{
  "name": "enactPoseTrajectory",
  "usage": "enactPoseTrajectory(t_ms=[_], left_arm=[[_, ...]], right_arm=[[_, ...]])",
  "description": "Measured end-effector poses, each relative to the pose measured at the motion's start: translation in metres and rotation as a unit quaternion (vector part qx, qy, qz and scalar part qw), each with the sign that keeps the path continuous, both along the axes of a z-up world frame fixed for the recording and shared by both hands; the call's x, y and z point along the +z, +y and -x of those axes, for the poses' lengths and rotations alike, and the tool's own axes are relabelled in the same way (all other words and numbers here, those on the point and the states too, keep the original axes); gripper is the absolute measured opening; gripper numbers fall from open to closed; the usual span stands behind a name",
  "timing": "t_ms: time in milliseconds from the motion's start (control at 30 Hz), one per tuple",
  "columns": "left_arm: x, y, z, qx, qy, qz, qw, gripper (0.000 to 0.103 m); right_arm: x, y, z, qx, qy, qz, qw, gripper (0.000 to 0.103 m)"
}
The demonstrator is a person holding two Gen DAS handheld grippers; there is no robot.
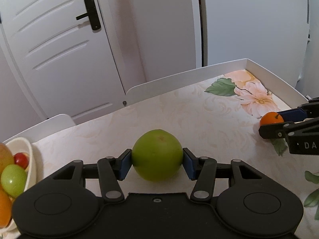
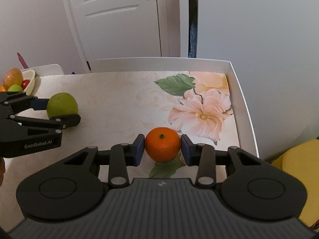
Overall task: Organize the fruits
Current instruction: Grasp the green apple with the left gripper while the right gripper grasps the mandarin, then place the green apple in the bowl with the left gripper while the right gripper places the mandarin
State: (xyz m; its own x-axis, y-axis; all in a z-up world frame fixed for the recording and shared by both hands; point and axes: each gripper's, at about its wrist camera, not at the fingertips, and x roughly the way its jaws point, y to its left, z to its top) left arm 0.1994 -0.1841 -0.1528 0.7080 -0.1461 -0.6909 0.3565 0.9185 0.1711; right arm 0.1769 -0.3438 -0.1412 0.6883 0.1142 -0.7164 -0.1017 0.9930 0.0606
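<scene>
A green apple (image 1: 157,155) rests on the floral tabletop, and my left gripper (image 1: 157,160) is shut on it with a blue pad pressed to each side. The right wrist view shows the same apple (image 2: 62,105) and left gripper (image 2: 59,112) at the left. A small orange (image 2: 162,144) with a dark stem sits on a printed leaf. My right gripper (image 2: 162,149) is shut on the orange, both pads against its sides. From the left wrist view the orange (image 1: 271,118) and right gripper (image 1: 275,122) lie far right. A cream bowl (image 1: 30,149) at the left edge holds several fruits.
The table (image 2: 119,99) has a raised white rim (image 2: 245,103) along its far and right sides. The bowl (image 2: 31,81) stands at its back left corner. A white door and wall lie beyond, a white chair back (image 1: 159,83) behind the table, a yellow object (image 2: 299,169) off the right edge.
</scene>
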Motion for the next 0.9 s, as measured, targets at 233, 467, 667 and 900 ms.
enactPoseTrajectory(t_ms=[233,467,667,900], left_arm=[[0.023,0.016,0.024,0.033,-0.008,0.021,0.9992,0.058],[0.056,0.045,0.056,0.083,-0.025,0.042,0.9953,0.058],[0.080,0.077,0.074,0.121,-0.037,0.056,0.9903,0.058],[0.102,0.126,0.083,0.144,-0.054,0.062,0.9862,0.058]], right_arm=[[0.024,0.014,0.007,0.023,-0.017,-0.004,1.000,0.054],[0.052,0.041,0.012,0.062,-0.037,-0.022,0.997,0.054],[0.076,0.079,0.016,0.097,-0.051,-0.028,0.994,0.054],[0.093,0.136,0.017,0.121,-0.057,-0.035,0.990,0.054]])
